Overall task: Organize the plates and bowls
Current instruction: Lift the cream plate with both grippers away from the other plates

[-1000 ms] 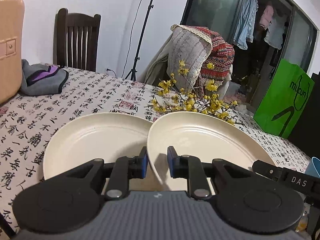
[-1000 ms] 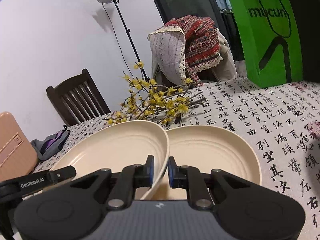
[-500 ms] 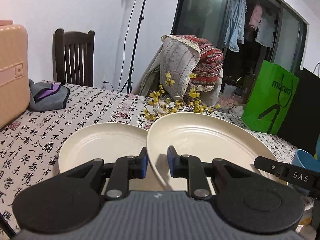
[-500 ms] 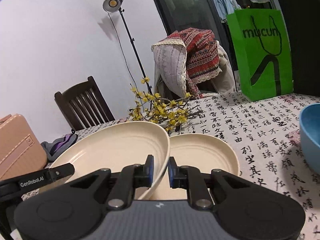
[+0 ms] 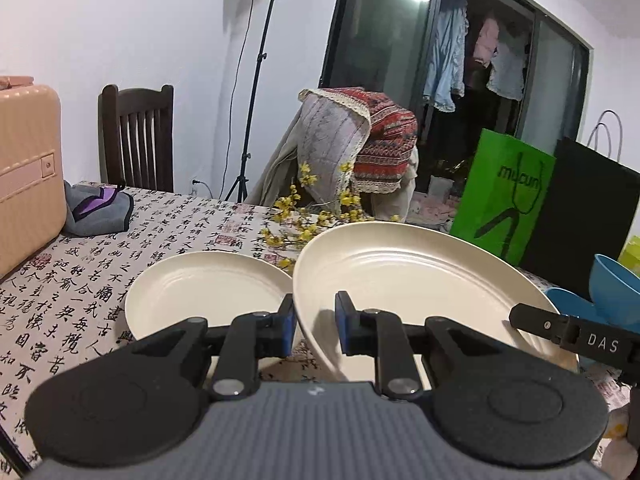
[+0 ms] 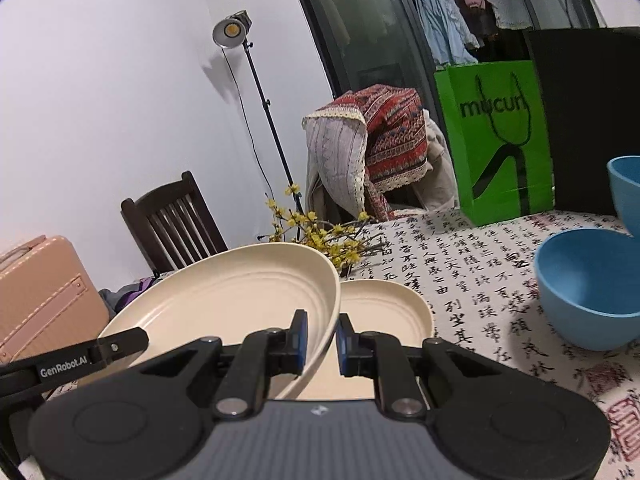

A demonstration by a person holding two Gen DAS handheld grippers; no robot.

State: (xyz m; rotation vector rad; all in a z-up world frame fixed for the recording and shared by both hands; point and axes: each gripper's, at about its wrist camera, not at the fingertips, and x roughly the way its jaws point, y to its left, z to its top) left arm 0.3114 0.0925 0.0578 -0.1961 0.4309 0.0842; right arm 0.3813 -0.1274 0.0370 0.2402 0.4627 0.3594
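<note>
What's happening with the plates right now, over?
Both grippers, left and right, shut on opposite rims of the lifted cream plate. Second cream plate flat on the tablecloth beneath. Blue bowl right, flower sprigs behind.

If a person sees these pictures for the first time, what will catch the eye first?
Probably the large cream plate, held off the table with the left gripper and the right gripper each clamped on its rim. A second cream plate lies on the calligraphy tablecloth beyond it. The bright green bag and the blue bowl to the right stand out too.
</note>
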